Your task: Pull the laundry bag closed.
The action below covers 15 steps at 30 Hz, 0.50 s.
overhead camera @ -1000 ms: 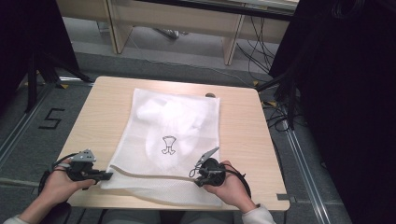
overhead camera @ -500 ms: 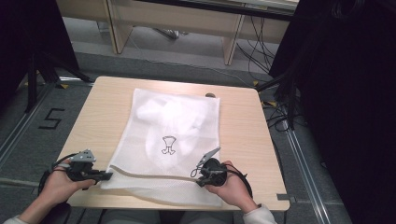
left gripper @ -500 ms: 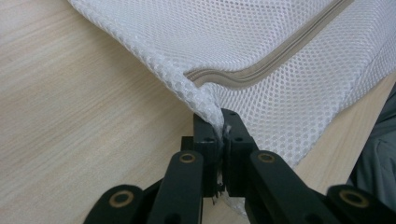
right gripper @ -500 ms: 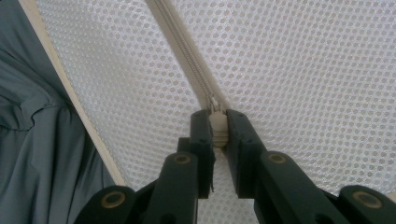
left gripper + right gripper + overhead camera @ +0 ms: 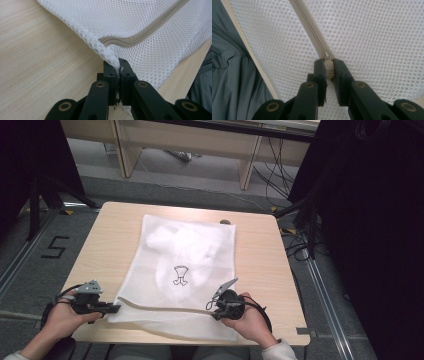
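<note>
While the left hand-held gripper (image 5: pixel 118 75) pinches the mesh bag (image 5: pixel 185 265) by its near corner on the desk (image 5: pixel 260 255), the right hand-held gripper (image 5: pixel 328 71), clamped on the zipper pull (image 5: pixel 328 67), should probably draw straight along the zipper (image 5: pixel 165 308), keeping the mesh taut.

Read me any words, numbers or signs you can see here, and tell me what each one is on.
"5": a black number on the grey floor, left of the table.
A small dark outline drawing, no letters, on the white mesh bag.
No other text is readable.
</note>
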### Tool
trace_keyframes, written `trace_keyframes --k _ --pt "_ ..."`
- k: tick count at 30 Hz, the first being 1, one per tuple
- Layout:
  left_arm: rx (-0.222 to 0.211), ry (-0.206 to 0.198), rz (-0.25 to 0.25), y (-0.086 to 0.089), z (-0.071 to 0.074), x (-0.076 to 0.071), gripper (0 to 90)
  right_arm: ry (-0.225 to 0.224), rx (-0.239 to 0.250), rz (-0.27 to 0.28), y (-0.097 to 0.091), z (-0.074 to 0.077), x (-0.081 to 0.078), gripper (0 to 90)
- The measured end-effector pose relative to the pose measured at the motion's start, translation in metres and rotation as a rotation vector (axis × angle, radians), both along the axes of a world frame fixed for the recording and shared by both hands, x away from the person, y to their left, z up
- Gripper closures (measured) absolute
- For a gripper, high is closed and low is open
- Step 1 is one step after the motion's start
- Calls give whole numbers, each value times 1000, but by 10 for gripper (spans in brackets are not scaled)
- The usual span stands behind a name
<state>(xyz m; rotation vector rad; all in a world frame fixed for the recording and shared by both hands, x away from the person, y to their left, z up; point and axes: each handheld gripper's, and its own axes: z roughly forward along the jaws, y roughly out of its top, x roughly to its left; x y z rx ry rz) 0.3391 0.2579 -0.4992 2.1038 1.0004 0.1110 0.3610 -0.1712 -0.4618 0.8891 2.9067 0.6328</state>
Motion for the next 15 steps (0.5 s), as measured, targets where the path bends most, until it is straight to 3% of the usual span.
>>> trace_keyframes --k 15 --pt "9 7 -15 1 1 1 857 3 1 -20 -10 1 -1 820"
